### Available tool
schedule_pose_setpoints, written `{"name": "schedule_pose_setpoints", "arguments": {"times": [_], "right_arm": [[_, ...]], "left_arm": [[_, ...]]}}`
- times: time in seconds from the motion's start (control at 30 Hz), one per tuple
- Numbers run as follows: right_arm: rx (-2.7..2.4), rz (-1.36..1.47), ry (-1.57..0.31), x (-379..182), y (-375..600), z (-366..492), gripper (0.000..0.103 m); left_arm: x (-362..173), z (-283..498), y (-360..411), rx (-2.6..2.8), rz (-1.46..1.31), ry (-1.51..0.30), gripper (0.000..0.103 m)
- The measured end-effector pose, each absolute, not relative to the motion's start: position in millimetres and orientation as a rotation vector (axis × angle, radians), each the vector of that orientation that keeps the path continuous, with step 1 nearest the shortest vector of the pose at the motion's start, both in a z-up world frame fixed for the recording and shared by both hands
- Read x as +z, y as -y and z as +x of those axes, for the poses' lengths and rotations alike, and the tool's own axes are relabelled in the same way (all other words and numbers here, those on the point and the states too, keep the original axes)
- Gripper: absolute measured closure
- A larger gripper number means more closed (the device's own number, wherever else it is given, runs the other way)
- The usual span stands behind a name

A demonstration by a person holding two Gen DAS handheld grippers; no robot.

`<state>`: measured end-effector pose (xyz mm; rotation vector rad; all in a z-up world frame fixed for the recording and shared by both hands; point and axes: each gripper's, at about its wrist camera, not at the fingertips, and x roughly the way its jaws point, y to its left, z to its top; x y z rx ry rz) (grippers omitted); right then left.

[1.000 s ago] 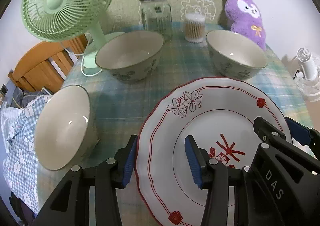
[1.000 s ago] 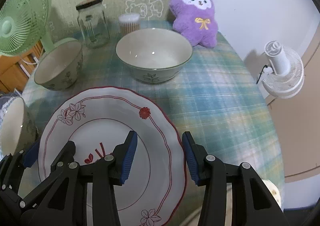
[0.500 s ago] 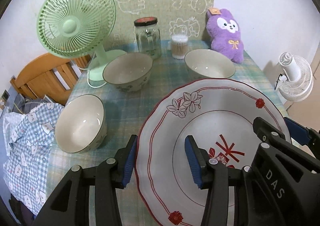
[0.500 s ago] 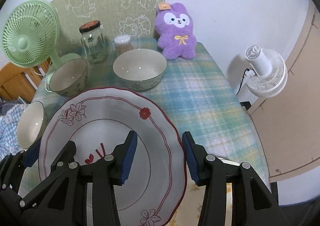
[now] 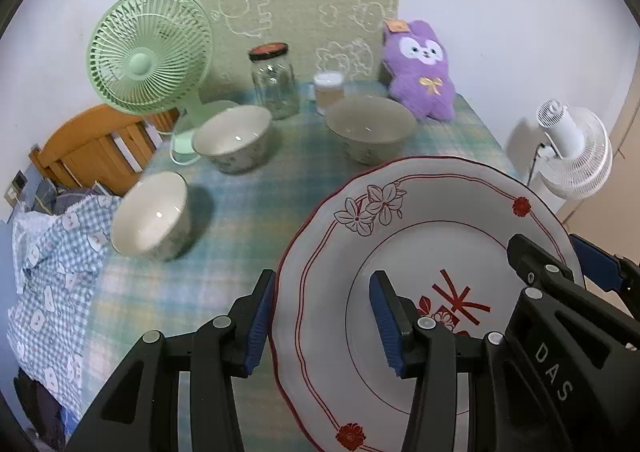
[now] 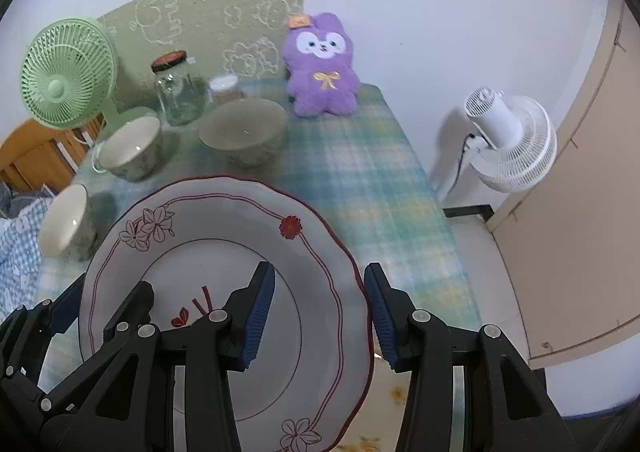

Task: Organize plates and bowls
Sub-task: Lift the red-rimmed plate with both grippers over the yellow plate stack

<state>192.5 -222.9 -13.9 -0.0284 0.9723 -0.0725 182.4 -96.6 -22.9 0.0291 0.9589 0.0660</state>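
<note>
A white plate (image 5: 420,252) with a red rim and flower prints is held above the table; it also shows in the right wrist view (image 6: 224,236). My left gripper (image 5: 322,316) straddles the plate's left rim, one finger under it and one over it. My right gripper (image 6: 320,310) straddles the right rim the same way. Three white bowls stand on the checked tablecloth: one near the left edge (image 5: 154,216), one by the green fan (image 5: 232,138), one at the back middle (image 5: 370,130).
A green desk fan (image 5: 148,52), a glass jar (image 5: 274,82), a small cotton-swab tub (image 5: 329,92) and a purple plush toy (image 5: 418,70) line the table's back. A white floor fan (image 6: 508,140) stands right of the table. A wooden chair (image 5: 88,148) is on the left.
Both grippers have risen and pulled back with the plate, lifting it off the table. The bowls and the back items now look smaller and farther away.
</note>
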Motion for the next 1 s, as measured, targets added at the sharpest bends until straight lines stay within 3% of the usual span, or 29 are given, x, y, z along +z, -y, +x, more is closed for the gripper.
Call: {"name": "schedule_pose_setpoints", "arguments": {"times": [1.0], "right_arm": [[-0.073,-0.067,-1.128,-98.1,316.7,153.1,0.053]], "left_arm": [[-97.7,141.1,194.8,0.049,0.089,-1.087,0.056]]}}
